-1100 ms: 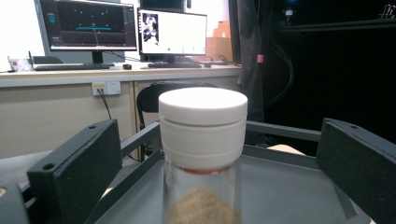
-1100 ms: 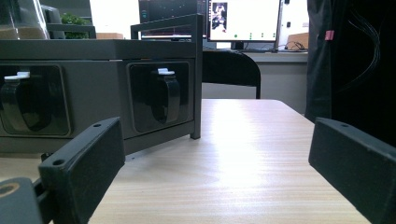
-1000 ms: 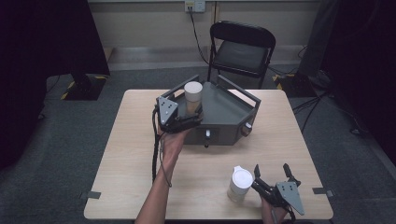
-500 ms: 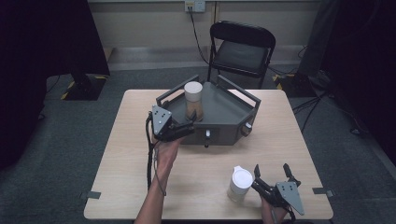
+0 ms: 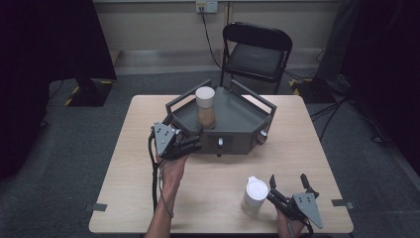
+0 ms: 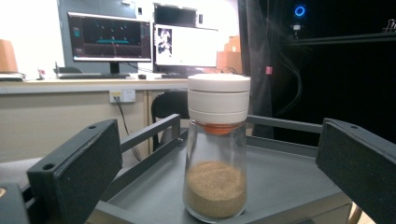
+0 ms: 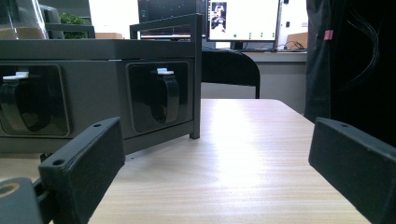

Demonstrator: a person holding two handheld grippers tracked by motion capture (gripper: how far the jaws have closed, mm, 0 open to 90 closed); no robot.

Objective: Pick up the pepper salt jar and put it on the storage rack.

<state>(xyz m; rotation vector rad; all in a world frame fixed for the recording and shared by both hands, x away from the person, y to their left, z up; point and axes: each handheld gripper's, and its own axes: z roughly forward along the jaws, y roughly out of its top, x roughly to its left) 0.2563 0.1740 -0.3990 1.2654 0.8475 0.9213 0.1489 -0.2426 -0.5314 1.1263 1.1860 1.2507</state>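
Observation:
A glass jar [image 5: 205, 107] [image 6: 216, 164] with a white lid and brown powder stands upright on the grey tray-topped stand [image 5: 237, 121] [image 6: 289, 179]. My left gripper [image 5: 189, 143] [image 6: 219, 182] is open in front of the stand's left corner, its jaws wide apart and clear of the jar. A second white-lidded jar [image 5: 255, 195] stands on the table near the front right. My right gripper [image 5: 289, 184] [image 7: 215, 163] is open just right of it, resting low over the wooden table [image 5: 223, 193] [image 7: 243, 154], nothing between its jaws.
The stand's front [image 7: 93, 107] has two recessed drawer handles [image 7: 167, 95]. A black folding chair [image 5: 257, 52] stands behind the table. Dark curtains flank the room, and cables cross the floor at right.
My left gripper has drawn back from the jar toward the table's front left and sits lower. The jar stays on the stand. The right gripper has not moved.

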